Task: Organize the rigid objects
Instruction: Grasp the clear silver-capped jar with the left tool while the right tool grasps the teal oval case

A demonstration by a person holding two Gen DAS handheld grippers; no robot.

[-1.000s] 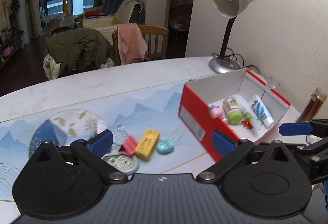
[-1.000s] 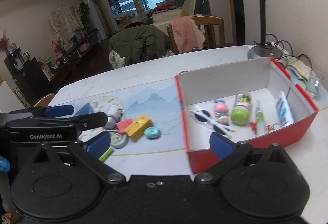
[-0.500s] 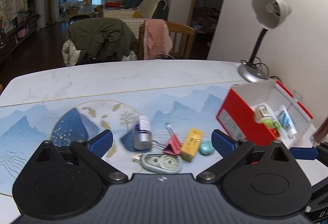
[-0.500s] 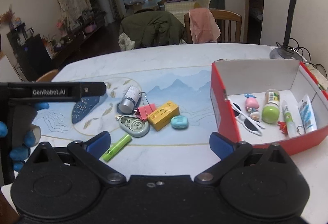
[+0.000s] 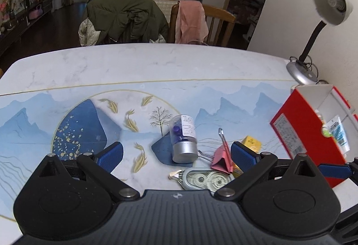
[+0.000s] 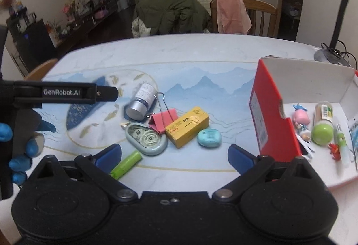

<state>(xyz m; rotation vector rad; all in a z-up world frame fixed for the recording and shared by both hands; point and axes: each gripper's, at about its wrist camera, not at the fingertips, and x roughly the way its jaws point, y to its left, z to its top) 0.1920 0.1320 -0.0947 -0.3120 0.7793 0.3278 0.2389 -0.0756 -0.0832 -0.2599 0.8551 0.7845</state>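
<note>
On the table (image 6: 179, 52) a mat (image 6: 223, 88) spreads across the near half. A cluster lies on it: a small jar (image 6: 141, 102) on its side at the back left, a binder clip (image 6: 162, 120) just right of it, a tape dispenser (image 6: 146, 138) in front of both, touching the clip. A small carton (image 6: 187, 126) sits right of the clip, with a pebble-shaped case (image 6: 209, 138) beside its right end. A marker (image 6: 126, 164) lies nearest, left of the dispenser. Well right of the cluster stands a box (image 6: 266, 119), holding a figurine (image 6: 301, 120), a capped tube (image 6: 322, 125) and a pen (image 6: 341, 142) side by side. Behind the box a lamp (image 5: 313, 43) stands by the wall; chairs (image 5: 201, 21) sit beyond the table's far edge.
</note>
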